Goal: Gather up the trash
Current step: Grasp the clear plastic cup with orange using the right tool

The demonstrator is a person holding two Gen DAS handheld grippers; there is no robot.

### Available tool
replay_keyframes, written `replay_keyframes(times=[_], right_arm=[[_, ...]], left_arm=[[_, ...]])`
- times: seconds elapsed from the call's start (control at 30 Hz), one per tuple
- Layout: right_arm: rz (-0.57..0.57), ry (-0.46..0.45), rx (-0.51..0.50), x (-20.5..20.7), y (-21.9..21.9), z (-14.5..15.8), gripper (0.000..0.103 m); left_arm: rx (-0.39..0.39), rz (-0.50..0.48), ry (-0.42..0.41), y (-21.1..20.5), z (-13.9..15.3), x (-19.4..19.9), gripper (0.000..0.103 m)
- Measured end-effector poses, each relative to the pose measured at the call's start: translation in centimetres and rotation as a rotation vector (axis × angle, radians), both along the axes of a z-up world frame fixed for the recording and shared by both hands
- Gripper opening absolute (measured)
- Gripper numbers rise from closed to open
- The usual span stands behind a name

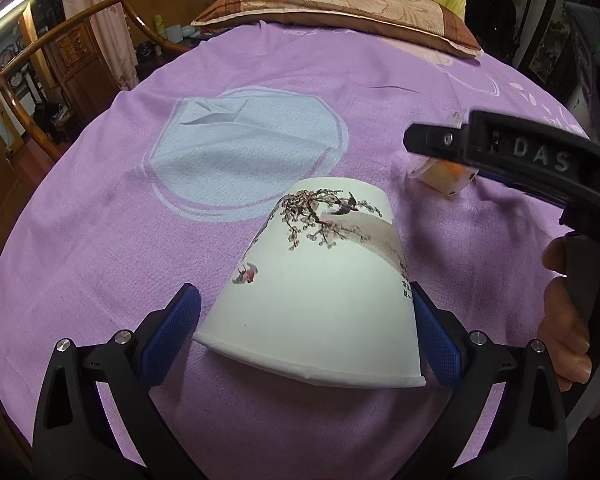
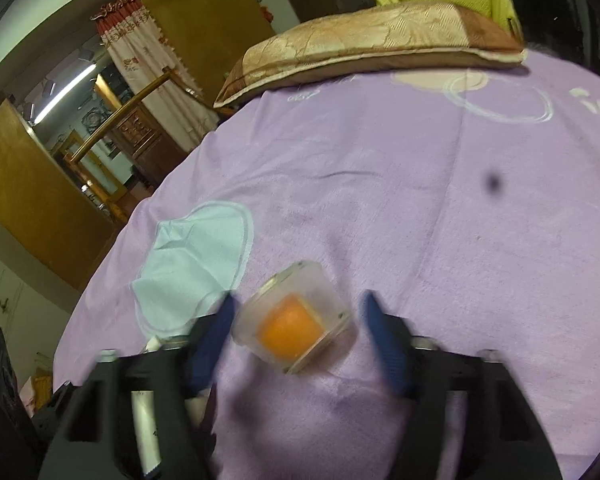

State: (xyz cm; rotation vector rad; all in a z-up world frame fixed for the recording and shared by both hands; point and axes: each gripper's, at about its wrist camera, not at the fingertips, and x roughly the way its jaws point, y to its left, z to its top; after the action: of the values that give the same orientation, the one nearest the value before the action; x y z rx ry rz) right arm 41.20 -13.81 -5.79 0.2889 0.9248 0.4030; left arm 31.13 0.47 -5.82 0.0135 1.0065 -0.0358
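A white paper cup [image 1: 320, 292] with a plum-blossom print lies upside down on the purple bedsheet [image 1: 100, 248]. My left gripper [image 1: 306, 336] is open, its blue pads on either side of the cup near its rim. A small clear plastic cup with orange contents [image 2: 296, 318] lies on the sheet; it also shows in the left wrist view [image 1: 440, 178]. My right gripper [image 2: 300, 340] is open around it, a blue pad on each side, not touching. The right gripper [image 1: 512, 152] reaches in from the right in the left wrist view.
A pale blue face mask [image 1: 240, 136] lies flat on the sheet beyond the paper cup, also in the right wrist view [image 2: 188, 264]. A brown pillow [image 1: 340, 4] lies at the far end. A wooden bed rail [image 1: 60, 32] runs along the left.
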Motion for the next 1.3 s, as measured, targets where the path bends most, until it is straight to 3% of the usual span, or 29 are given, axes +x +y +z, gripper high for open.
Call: replay_keyframes(times=[0.23, 0.5, 0.73, 0.87, 1.13, 1.27, 1.3], right_arm=[[-0.028, -0.068, -0.038, -2.9, -2.5, 2.6, 0.056], [-0.063, -0.184, -0.411, -11.7, -6.5, 3.4, 0.056], [0.001, -0.198, -0.569, -14.1, -6.3, 1.3, 0.056], [0.018, -0.173, -0.564, -13.8, -6.2, 0.4, 0.056], [-0.026, -0.1, -0.448, -13.2, -8.0, -0.4, 0.072], [-0.047, -0.053, -0.36, -13.0, -9.0, -0.5, 0.072], [-0.054, -0.045, -0.347, -13.0, -9.2, -0.6, 0.066]], left_arm=[[0.006, 0.001, 0.002, 0.0, 0.0, 0.1, 0.097], [0.008, 0.003, 0.003, 0.0, -0.1, 0.2, 0.097], [0.03, 0.003, 0.009, -0.2, -0.2, 0.2, 0.097], [0.029, 0.003, 0.009, -0.2, -0.2, 0.2, 0.097], [0.015, 0.005, 0.004, 0.0, -0.1, 0.2, 0.097], [0.014, 0.02, 0.001, 0.1, -0.1, 0.2, 0.097], [0.01, 0.026, -0.002, 0.2, 0.0, 0.2, 0.096]])
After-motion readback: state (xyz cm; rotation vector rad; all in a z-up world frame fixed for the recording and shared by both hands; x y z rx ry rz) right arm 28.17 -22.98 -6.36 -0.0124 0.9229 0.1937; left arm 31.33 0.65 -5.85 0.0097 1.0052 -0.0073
